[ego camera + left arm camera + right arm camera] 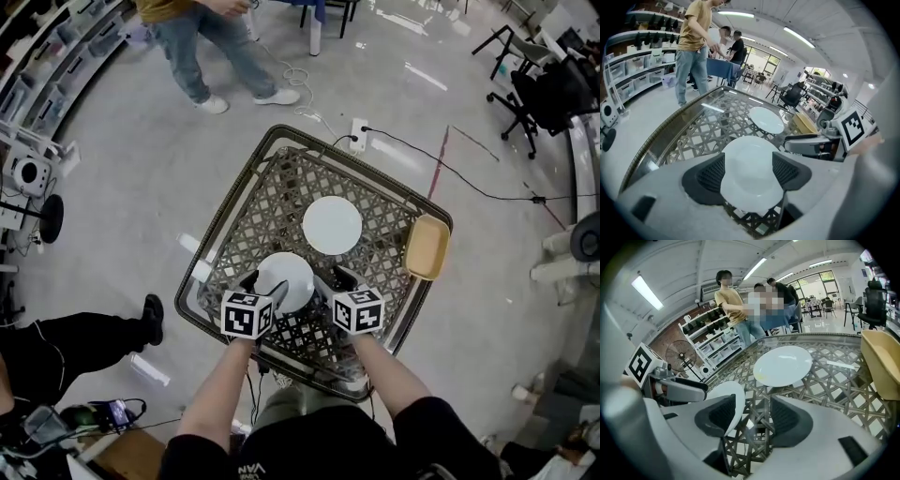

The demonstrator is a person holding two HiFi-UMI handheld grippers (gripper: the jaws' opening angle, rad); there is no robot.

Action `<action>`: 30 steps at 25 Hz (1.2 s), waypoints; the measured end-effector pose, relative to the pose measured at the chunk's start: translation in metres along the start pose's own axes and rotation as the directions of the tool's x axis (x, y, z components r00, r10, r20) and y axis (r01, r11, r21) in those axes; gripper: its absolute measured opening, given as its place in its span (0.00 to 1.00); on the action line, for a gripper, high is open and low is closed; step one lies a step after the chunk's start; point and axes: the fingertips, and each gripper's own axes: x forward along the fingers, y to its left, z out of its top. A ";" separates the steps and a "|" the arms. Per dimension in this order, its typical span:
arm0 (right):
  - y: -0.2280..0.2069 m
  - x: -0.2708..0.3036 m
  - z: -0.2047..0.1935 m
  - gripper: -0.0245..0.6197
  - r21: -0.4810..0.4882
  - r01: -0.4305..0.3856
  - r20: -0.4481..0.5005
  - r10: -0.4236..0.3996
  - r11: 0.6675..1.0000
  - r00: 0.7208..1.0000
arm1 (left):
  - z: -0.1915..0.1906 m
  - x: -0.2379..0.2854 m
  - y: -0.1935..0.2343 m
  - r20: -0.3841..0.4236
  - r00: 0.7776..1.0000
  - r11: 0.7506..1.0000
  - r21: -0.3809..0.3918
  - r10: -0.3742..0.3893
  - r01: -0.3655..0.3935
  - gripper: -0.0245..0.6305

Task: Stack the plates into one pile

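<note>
- My left gripper [749,171] has the near plate [286,279] between its jaws. The white rim overlaps the inner edge of both pads, and I read the jaws as clenched on it.
- In the right gripper view that plate is tipped up steeply rather than lying flat. Its face is turned left, towards my left gripper.
- My right gripper [752,416] is released, with its jaws standing wide apart. Only the lattice of the worktop [272,202] shows between them.
- The tipped plate's right edge crosses in front of my right gripper's left jaw. I can't tell whether they touch.
- In the head view the two grippers sit side by side at the near edge of the worktop, with the near plate between them.
- The far plate [332,225], also white, lies flat on the glass over the lattice. It is near the middle of the worktop, beyond the near plate and a little to the right, and the two are apart.
- A tan tray [427,247] sits at the right edge of the worktop, apart from both plates.
- A person [202,47] stands on the floor beyond the far left corner of the worktop.
</note>
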 end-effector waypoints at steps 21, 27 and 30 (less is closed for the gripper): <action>-0.113 0.019 0.066 0.38 0.135 0.168 0.094 -0.181 0.977 0.979 | 0.097 0.119 -0.028 -0.081 0.987 0.980 0.134 -0.135 0.145 0.51; -0.118 0.026 0.073 0.38 0.124 0.171 0.075 -0.181 0.977 0.981 | 0.104 0.131 -0.024 -0.107 0.985 0.980 0.132 -0.136 0.150 0.51; -0.114 0.030 0.076 0.38 0.115 0.160 0.064 -0.168 0.980 0.984 | 0.104 0.136 -0.028 -0.121 0.982 0.977 0.136 -0.147 0.163 0.51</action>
